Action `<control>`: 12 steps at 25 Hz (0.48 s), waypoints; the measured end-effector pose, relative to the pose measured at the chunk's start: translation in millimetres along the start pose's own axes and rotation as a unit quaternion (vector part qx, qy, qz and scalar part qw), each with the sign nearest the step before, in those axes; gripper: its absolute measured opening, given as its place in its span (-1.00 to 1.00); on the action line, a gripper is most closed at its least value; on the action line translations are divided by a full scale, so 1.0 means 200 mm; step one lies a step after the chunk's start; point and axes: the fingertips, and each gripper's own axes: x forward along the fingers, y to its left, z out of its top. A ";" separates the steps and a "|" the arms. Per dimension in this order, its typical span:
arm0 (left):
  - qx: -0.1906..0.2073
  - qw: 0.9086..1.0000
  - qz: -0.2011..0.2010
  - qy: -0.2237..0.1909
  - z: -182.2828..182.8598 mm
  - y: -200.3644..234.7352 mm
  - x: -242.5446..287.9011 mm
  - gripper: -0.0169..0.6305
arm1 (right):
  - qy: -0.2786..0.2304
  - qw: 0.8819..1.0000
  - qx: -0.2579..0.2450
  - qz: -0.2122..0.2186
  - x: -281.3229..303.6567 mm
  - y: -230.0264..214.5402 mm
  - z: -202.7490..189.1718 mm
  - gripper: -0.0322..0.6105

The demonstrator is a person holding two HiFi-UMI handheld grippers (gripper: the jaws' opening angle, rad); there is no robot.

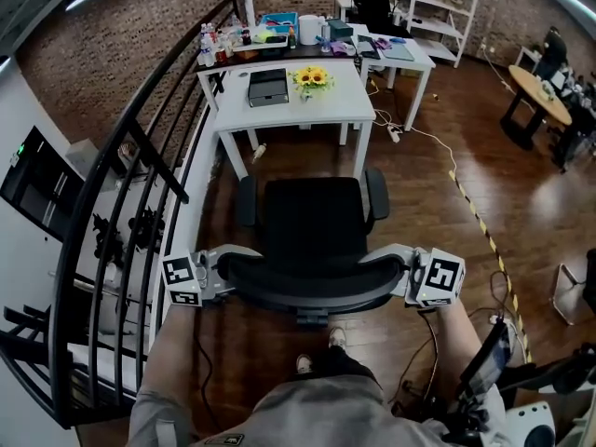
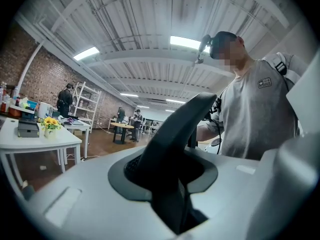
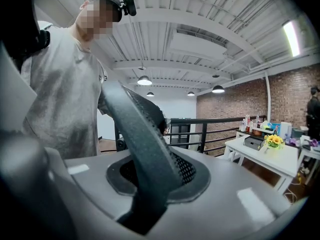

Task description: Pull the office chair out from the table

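In the head view the black office chair (image 1: 312, 220) stands on the wooden floor in front of the white table (image 1: 279, 112), with its seat out from under the tabletop. Its curved backrest (image 1: 312, 285) is nearest me. My left gripper (image 1: 223, 273) is shut on the backrest's left end and my right gripper (image 1: 396, 270) on its right end. In the left gripper view the backrest edge (image 2: 175, 129) runs up from between the jaws of the left gripper (image 2: 170, 184). The mesh backrest edge (image 3: 145, 134) in the right gripper view is clamped the same way by the right gripper (image 3: 150, 194).
A black railing (image 1: 121, 203) runs along the left side. Yellow-and-black floor tape (image 1: 475, 217) and a white cable (image 1: 419, 138) lie to the right. On the table sit a vase of yellow flowers (image 1: 312, 78) and a black box (image 1: 268, 87). More tables stand behind.
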 end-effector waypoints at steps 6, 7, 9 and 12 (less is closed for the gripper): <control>-0.001 1.000 0.001 -0.004 -0.03 -0.13 0.03 -0.57 | 0.000 1.000 -0.001 0.002 -0.04 0.13 -0.01 -0.59; -0.002 1.000 0.001 -0.004 -0.03 -0.15 0.03 -0.57 | -0.001 1.000 -0.002 0.001 -0.05 0.16 -0.02 -0.59; -0.002 1.000 0.002 -0.005 -0.03 -0.18 0.03 -0.57 | -0.005 1.000 -0.006 0.000 -0.06 0.19 -0.01 -0.59; -0.004 1.000 0.005 -0.005 -0.04 -0.20 0.02 -0.57 | -0.004 1.000 -0.006 0.002 -0.05 0.21 -0.01 -0.59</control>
